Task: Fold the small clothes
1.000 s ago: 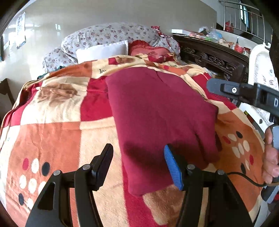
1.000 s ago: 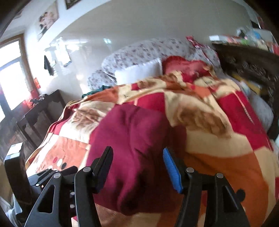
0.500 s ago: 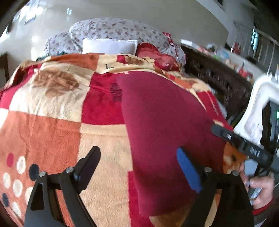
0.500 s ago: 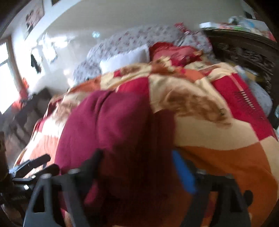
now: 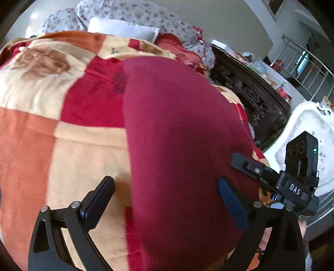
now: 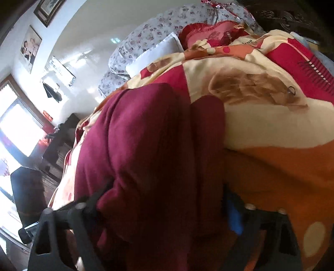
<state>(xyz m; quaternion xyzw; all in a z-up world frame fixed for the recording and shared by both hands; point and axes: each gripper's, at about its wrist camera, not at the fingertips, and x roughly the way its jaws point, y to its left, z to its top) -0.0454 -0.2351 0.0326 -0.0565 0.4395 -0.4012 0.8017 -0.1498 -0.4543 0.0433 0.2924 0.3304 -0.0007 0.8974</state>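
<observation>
A dark red garment [image 5: 179, 133] lies folded lengthwise on the patterned blanket [image 5: 62, 150]. My left gripper [image 5: 167, 200] is open, low over the garment's near end, its black finger off the left edge and its blue pad [image 5: 231, 204] over the cloth. My right gripper [image 6: 165, 206] is open too, pressed close at the garment's [image 6: 146, 156] near right edge, with cloth bunched between its fingers. The right gripper also shows in the left wrist view [image 5: 271, 177] at the garment's right edge.
Floral pillows [image 5: 133, 14] and a white pillow [image 5: 123, 31] lie at the bed's head. A dark carved wooden cabinet [image 5: 250, 89] and a white chair [image 5: 309, 133] stand to the right of the bed. A dark sideboard [image 6: 54, 150] stands by the window.
Both grippers have dropped lower and moved in on the garment's near end. The right gripper has pushed into the cloth at the right edge. The garment fills more of both views.
</observation>
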